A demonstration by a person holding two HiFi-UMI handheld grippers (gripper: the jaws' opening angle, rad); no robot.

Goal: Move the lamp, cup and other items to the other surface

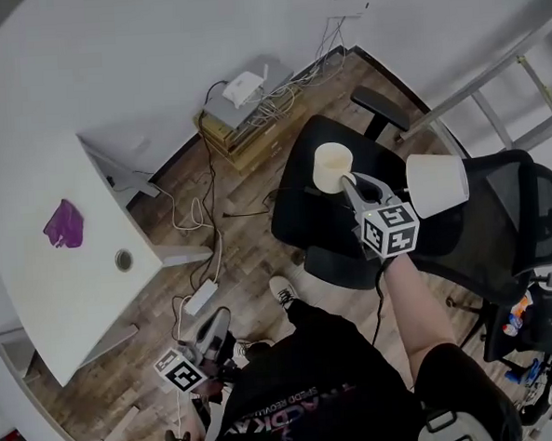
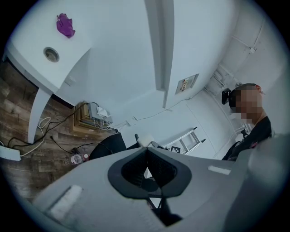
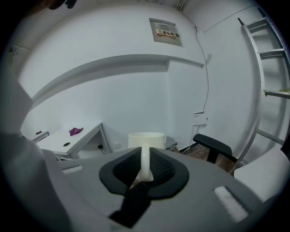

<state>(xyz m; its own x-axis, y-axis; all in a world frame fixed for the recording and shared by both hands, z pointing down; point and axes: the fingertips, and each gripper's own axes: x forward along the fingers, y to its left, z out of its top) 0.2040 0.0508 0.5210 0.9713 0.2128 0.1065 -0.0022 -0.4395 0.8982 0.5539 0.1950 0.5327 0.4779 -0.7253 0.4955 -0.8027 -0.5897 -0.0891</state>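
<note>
Landmark: the black office chair (image 1: 304,218), with its seat facing up under the person's right arm.

Right gripper (image 1: 348,178): held over the chair seat. Its jaws are clamped on the near wall of the cup, one pad inside the rim and one outside.

Cup (image 1: 332,168): cream-coloured, held clear above the chair seat. Its long axis is upright and its mouth faces up.

Lamp (image 1: 438,184): its white shade sits at the backrest side of the chair, just beside the right gripper and apart from the cup. Its base is hidden, so it cannot be told whether it stands on the seat.

Left gripper (image 2: 146,152): held low at the person's left side, well apart from the chair. Its jaws are together with nothing between them.

Desk (image 1: 75,292): white, well apart from the chair on the side away from the backrest. It carries a purple cloth (image 1: 64,223).

Governing relation: the cup hangs straight ahead of the right jaws and directly above the seat, so lowering it there calls for a vertical descent with the axis kept upright. The desk lies nearer the left hand.

Judgement: the cup is mid-transfer. Which surface is its goal cannot be read from this moment.

Risk: a pinch on one wall may let the cup tilt about the pads.
</note>
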